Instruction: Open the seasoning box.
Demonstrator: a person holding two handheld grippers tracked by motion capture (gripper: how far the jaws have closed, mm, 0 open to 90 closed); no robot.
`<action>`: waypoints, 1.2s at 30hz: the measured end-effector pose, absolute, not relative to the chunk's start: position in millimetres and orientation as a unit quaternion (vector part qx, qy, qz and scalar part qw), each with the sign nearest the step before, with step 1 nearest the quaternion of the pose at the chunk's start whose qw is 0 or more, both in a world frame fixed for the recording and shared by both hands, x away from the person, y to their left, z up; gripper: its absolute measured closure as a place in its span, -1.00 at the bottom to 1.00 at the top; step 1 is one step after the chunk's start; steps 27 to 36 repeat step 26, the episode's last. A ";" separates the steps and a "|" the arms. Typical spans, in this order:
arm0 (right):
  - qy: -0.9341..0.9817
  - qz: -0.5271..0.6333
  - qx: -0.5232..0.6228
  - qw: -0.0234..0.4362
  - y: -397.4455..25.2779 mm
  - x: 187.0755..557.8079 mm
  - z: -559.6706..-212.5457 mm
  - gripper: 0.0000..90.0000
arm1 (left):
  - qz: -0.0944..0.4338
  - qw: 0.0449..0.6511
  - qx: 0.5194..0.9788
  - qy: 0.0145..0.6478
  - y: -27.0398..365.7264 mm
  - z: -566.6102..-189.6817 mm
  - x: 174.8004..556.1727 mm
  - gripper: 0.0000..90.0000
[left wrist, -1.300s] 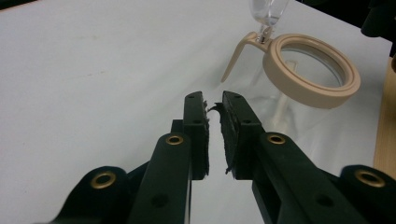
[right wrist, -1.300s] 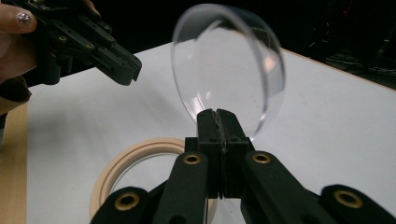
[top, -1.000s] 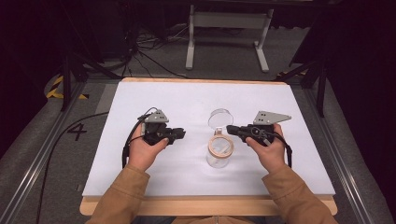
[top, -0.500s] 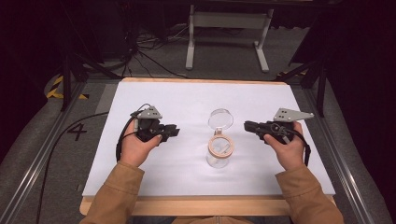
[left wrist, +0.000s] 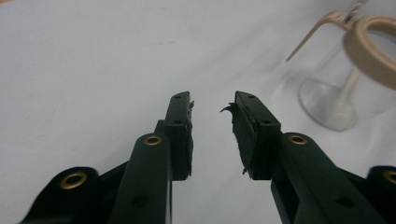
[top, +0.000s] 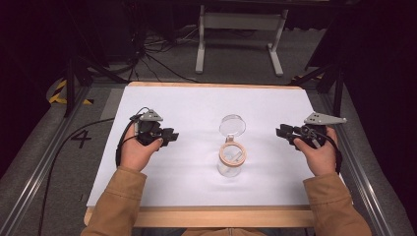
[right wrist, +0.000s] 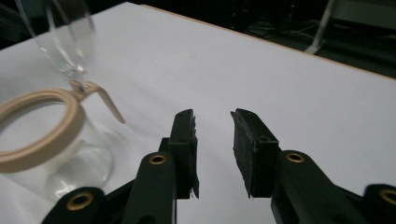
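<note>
My left gripper (top: 169,136) and right gripper (top: 284,132) both stand narrowly parted, holding nothing, well apart from the clear glass jar with its tan rubber-ringed mouth (top: 231,158) at mid-table; its glass lid (top: 232,125) already hangs open, so the opening looks done; the right gripper view alone shows the lid's hinge wire (right wrist: 79,77).

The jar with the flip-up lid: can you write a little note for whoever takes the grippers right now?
Left gripper: open, holding nothing, left of the jar.
Right gripper: open, holding nothing, right of the jar.
Jar: stands upright mid-table, clear glass with a tan ring at the mouth. Its hinged glass lid is swung open and tilted back.
Done: lid is open, both grippers are clear of the jar.
Left: can't tell from here; the jar looks empty, so either fill it or close the lid.
</note>
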State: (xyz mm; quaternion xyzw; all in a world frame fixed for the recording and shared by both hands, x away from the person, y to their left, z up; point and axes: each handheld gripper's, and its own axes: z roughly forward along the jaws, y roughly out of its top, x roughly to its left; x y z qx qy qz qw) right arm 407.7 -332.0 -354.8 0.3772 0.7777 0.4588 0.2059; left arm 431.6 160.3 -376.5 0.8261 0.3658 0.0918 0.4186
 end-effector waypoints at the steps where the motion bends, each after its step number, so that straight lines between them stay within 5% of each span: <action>1: 0.777 0.453 0.387 0.205 -335.9 408.9 -357.9 0.54 | 0.092 0.415 0.827 0.367 161.2 -378.5 433.6 0.51; 17: 0.779 0.390 0.452 0.194 -365.2 428.4 -403.3 0.19 | 0.090 0.375 0.833 0.396 168.1 -407.0 453.0 0.38; 26: 0.783 0.367 0.463 0.197 -363.0 434.3 -419.0 0.08 | 0.081 0.363 0.840 0.396 167.7 -414.1 455.4 0.15; 36: 0.783 0.367 0.463 0.197 -363.0 434.3 -419.0 0.08 | 0.081 0.363 0.840 0.396 167.7 -414.1 455.4 0.15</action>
